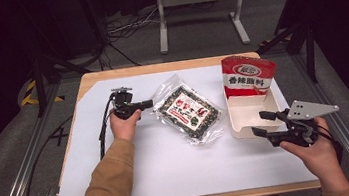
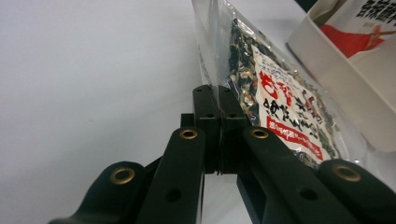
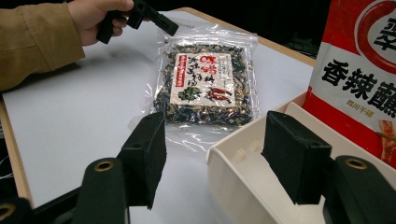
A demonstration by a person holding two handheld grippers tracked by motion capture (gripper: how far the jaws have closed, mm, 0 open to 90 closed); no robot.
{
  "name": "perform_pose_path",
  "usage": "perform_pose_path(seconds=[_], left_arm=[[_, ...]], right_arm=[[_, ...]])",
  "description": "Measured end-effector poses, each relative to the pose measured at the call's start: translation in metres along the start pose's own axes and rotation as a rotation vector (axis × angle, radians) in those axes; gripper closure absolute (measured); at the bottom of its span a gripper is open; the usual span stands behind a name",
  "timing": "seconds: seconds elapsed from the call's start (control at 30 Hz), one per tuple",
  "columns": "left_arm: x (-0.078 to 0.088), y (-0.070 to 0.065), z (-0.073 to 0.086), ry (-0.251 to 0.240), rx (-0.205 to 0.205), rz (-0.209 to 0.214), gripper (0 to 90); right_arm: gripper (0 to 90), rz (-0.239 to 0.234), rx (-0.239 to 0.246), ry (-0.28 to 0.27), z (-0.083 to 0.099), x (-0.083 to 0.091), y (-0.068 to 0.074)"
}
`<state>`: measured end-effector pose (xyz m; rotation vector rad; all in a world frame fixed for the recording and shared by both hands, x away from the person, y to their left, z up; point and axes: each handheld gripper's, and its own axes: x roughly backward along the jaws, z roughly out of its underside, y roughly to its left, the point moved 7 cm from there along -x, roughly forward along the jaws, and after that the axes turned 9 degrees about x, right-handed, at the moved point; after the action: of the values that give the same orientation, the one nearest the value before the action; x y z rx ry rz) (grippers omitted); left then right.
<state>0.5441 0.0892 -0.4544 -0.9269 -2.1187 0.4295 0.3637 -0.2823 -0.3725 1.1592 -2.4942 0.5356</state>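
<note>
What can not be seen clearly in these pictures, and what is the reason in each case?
- Red packet: right gripper view, top and right cut off by the frame.
- White tray: left gripper view, far end beyond the frame edge.
- Clear snack bag: left gripper view, near edge hidden behind the left hand-held gripper, so any pinch is uncertain.
- Bag label: high view, print too small.

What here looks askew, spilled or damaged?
Nothing spilled or torn. The clear packet lies at a slant on the table, with the left gripper shut at its corner. The red packet stands upright in the white bin.
</note>
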Motion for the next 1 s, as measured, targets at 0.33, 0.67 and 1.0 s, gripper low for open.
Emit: perform_pose_path(seconds=[0.33,0.67,1.0], left_arm=[[0.026,-0.025,-0.01,-0.066,-0.066,0.054,89.5],[0.057,-0.069,-0.019,-0.126,-0.21,0.064,89.5],[0.079,-0.113,-0.021,-0.156,-0.332,0.103,89.6]], right_arm=[[39.2,0.005,0.007,-0.01,-0.004,0.001,-0.002],[39.1,-0.014,0.013,-0.004,-0.005,-0.006,0.0],[39.1,-0.013,0.017,-0.013,-0.007,-0.005,0.0]])
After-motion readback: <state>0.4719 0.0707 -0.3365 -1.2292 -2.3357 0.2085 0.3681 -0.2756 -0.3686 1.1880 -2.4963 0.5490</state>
